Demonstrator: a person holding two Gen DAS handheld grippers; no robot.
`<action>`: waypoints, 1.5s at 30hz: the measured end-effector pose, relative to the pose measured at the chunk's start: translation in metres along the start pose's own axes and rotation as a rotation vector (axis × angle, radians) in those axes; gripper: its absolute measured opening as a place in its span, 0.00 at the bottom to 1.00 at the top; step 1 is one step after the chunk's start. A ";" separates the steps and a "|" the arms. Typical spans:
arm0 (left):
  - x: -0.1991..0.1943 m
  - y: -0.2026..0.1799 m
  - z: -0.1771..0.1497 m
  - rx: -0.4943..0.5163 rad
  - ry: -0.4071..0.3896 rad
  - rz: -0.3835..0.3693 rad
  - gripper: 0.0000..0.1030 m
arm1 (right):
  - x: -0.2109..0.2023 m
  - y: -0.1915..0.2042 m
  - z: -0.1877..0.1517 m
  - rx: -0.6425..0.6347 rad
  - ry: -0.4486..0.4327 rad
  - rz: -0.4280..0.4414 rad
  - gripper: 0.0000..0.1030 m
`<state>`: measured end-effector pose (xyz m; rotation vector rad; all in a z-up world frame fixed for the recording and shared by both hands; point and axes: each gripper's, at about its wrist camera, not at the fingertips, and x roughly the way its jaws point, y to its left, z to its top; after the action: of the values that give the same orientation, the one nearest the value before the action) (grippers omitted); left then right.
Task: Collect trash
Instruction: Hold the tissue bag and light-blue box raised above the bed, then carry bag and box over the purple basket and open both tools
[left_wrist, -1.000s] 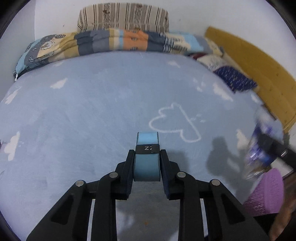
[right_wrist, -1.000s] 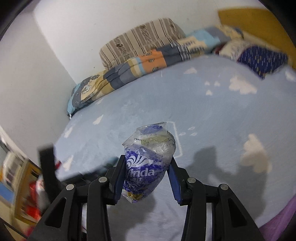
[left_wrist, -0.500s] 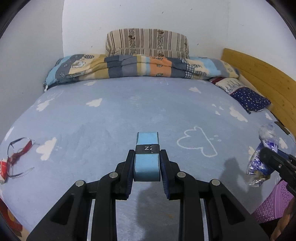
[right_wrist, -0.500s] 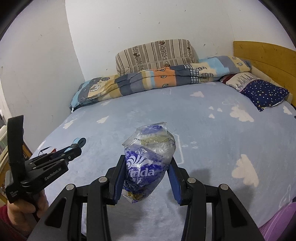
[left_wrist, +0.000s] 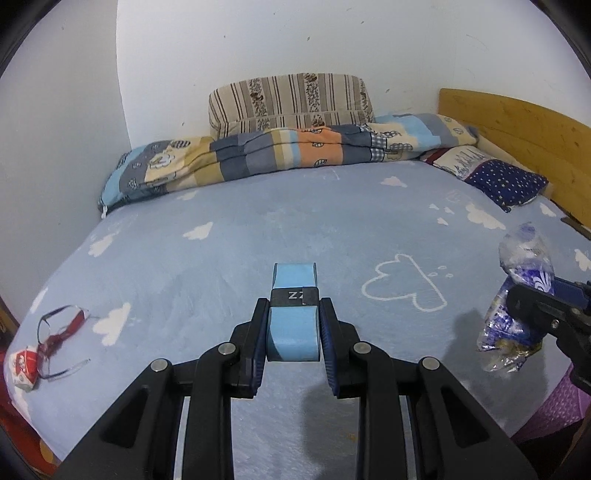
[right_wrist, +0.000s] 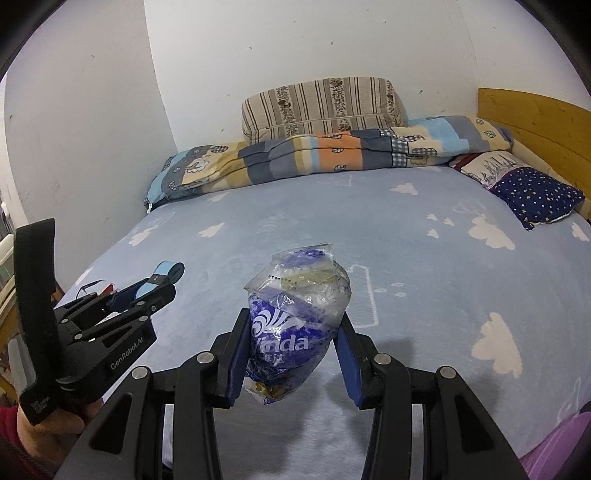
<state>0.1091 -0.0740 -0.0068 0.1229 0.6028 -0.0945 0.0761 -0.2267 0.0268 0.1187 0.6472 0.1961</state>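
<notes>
Carrying two pieces of trash at once, the person holds both grippers above the near edge of the bed (left_wrist: 295, 229), which serves as the landmark here. The left gripper (left_wrist: 293, 332) is clamped on a light blue folded strip with a black band (left_wrist: 293, 321), pads pressing its sides, and it hangs over the sheet close to the bed's front edge. The right gripper (right_wrist: 291, 347) is clamped on a crumpled blue-and-clear Vinda tissue wrapper (right_wrist: 295, 314), the bag pinched at its middle and bulging above and below the jaws; in the left wrist view the same wrapper (left_wrist: 517, 295) shows off toward the bed's right front corner. Both items are clear of the sheet.

More trash lies on the bed's left front corner: a small red-and-white packet (left_wrist: 24, 365) with a tangle of red and dark string (left_wrist: 59, 332) just beside it. A purple perforated basket (left_wrist: 554, 402) shows below the bed's right front corner, close under the right gripper.

By the look of it, the step in hand is transport: both picks are done and neither item is dropped yet. The next move likely calls for bringing each gripper over the basket, if that is the bin, and letting go there, the right one first since it is nearer, then going for the packet and string.
</notes>
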 end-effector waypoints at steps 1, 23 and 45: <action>-0.001 0.000 0.000 0.005 -0.006 0.003 0.24 | 0.000 0.000 0.000 0.001 0.000 -0.001 0.45; -0.009 -0.011 -0.001 0.045 -0.038 0.010 0.24 | -0.001 0.001 -0.001 0.014 0.000 -0.007 0.45; -0.060 -0.080 -0.003 0.136 -0.050 -0.382 0.24 | -0.113 -0.054 -0.020 0.138 -0.121 -0.098 0.45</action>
<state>0.0482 -0.1492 0.0184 0.1351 0.5637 -0.5072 -0.0166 -0.3032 0.0681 0.2291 0.5440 0.0492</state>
